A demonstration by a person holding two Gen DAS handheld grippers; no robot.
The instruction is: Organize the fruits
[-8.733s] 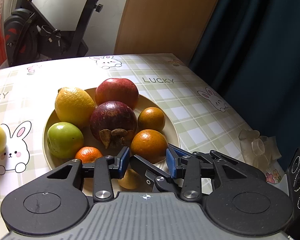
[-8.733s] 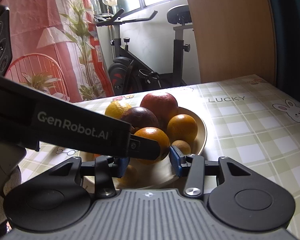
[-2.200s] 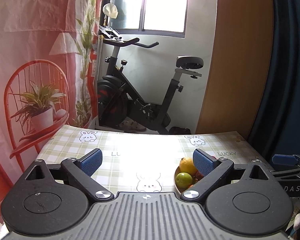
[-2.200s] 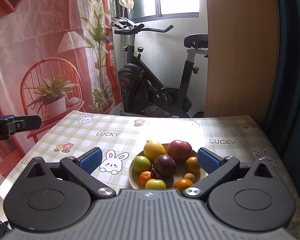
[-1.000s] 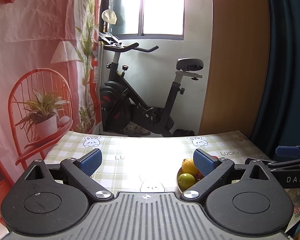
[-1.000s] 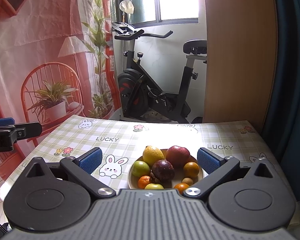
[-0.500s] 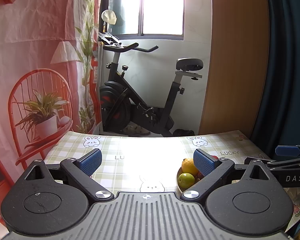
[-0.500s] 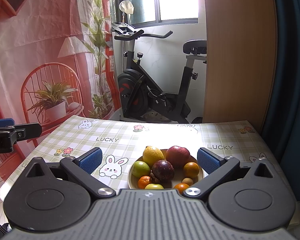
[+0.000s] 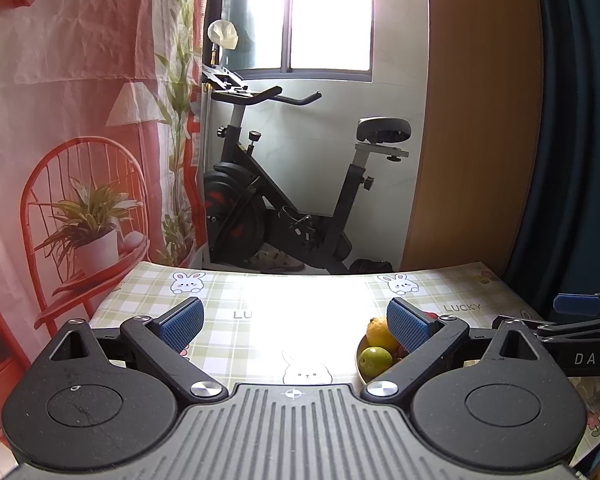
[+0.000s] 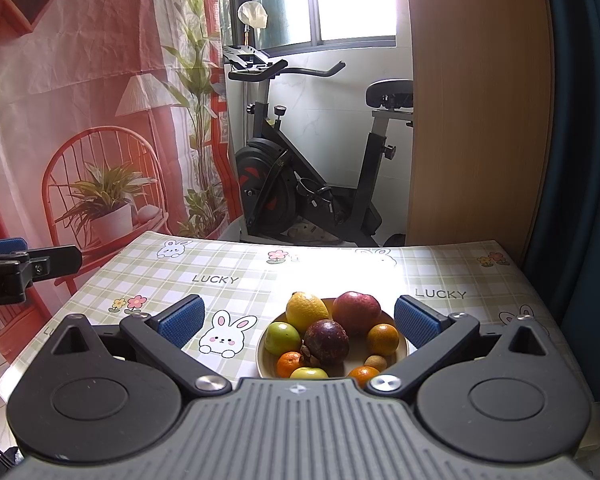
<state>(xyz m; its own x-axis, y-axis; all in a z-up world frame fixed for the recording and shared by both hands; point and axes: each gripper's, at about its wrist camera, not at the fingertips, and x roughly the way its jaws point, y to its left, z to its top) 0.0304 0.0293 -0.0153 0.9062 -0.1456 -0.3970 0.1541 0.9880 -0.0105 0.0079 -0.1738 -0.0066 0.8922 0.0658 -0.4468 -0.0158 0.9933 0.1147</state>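
With every fruit gathered on the plate [image 10: 405, 350], the sorting looks done or close to it, and both tools hang back above the worktop [image 10: 240, 276] rather than over any one piece. Left tool [image 9: 296, 322] and right tool [image 10: 298, 320] each stand wide and carry nothing. On the plate, the lemon [image 10: 306, 311] and the red apple [image 10: 357, 311] lie at the far side, the dark purple fruit [image 10: 326, 340] in the middle, the green apple [image 10: 282, 338] left of it, and an orange [image 10: 382, 339] right of it; smaller citrus sits along the near rim. No fruit shows off the plate. If anything remains, the next move calls for a check of the worktop around the plate for strays, then a retreat.
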